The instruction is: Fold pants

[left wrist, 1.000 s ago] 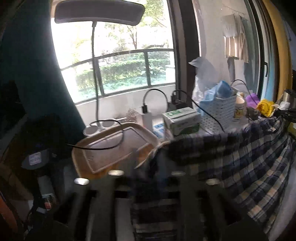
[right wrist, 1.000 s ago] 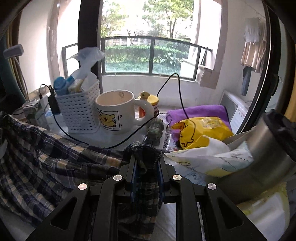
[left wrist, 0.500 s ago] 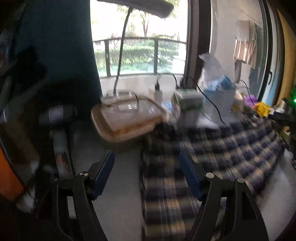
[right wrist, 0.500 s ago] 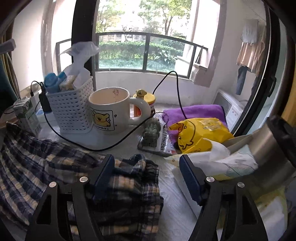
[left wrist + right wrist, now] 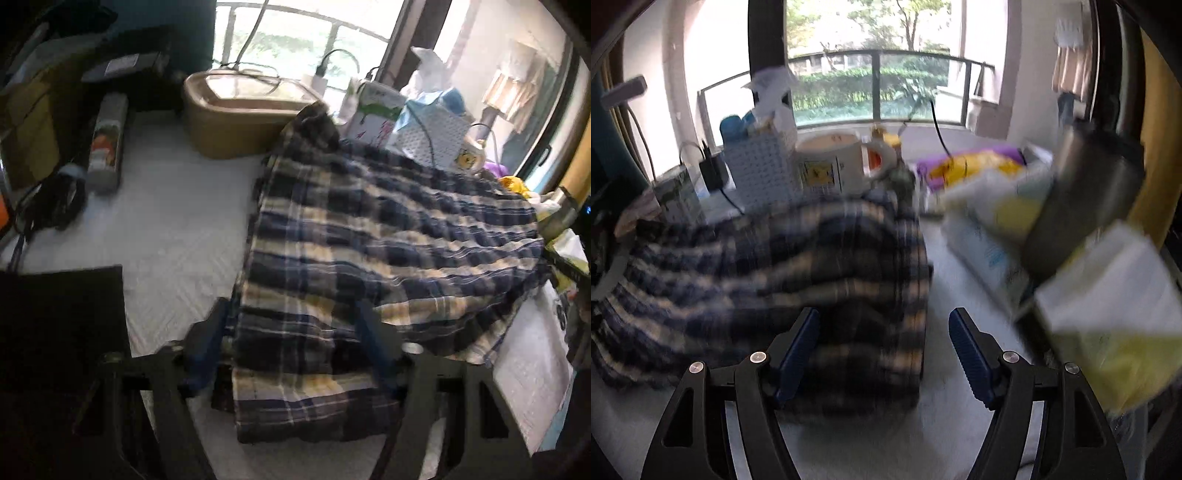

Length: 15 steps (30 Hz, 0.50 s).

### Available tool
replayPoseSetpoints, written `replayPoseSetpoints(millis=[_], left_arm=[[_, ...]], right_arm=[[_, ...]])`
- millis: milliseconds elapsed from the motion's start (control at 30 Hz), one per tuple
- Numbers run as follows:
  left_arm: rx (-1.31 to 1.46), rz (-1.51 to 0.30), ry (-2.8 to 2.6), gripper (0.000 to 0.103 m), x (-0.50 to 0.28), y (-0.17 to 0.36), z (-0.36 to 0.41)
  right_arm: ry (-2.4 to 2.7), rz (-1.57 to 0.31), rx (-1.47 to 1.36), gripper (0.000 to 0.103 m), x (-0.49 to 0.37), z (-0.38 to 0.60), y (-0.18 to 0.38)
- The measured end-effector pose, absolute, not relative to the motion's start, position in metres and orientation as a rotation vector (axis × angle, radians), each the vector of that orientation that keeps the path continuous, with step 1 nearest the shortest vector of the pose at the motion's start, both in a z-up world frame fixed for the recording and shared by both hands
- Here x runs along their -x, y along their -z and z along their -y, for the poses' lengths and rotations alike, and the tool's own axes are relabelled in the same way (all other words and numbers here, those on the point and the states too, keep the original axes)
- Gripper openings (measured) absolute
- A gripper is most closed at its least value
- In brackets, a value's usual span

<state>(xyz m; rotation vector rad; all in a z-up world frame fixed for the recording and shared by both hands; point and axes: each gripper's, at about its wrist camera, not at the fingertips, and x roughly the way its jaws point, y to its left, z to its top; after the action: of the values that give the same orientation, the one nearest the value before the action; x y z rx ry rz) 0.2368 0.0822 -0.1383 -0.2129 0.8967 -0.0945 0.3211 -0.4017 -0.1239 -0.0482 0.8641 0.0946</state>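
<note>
Both claws, left claw (image 5: 291,350) and right claw (image 5: 882,347), gape empty over the folded plaid pants (image 5: 369,251), so a fresh edge grip likely comes next.

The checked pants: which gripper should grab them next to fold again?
Probably the left hand-held gripper: its open fingers straddle the near edge of the blue-and-cream checked pants. The right hand-held gripper, also open, sits at their end.

Lying folded on the white tabletop (image 5: 173,236): plaid pants (image 5: 369,251), straddled by the left gripper (image 5: 295,332), fingers spread wide, brown tub (image 5: 236,110) behind.
</note>
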Motion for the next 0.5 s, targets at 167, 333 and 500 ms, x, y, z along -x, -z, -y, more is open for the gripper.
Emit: replayPoseSetpoints(millis=[167, 333, 500], left_arm=[[0.162, -0.903, 0.055, 0.028, -0.232, 0.139, -0.08], [0.142, -0.882, 0.014, 0.028, -0.218, 0.13, -0.076], [0.104, -0.762, 0.116, 0.028, -0.188, 0.087, -0.045]], right_arm=[[-0.089, -0.938, -0.007, 0.074, -0.315, 0.403, 0.148], [-0.116, -0.964, 0.059, 0.074, -0.308, 0.385, 0.158], [-0.134, -0.951, 0.017, 0.062, -0.307, 0.394, 0.154]])
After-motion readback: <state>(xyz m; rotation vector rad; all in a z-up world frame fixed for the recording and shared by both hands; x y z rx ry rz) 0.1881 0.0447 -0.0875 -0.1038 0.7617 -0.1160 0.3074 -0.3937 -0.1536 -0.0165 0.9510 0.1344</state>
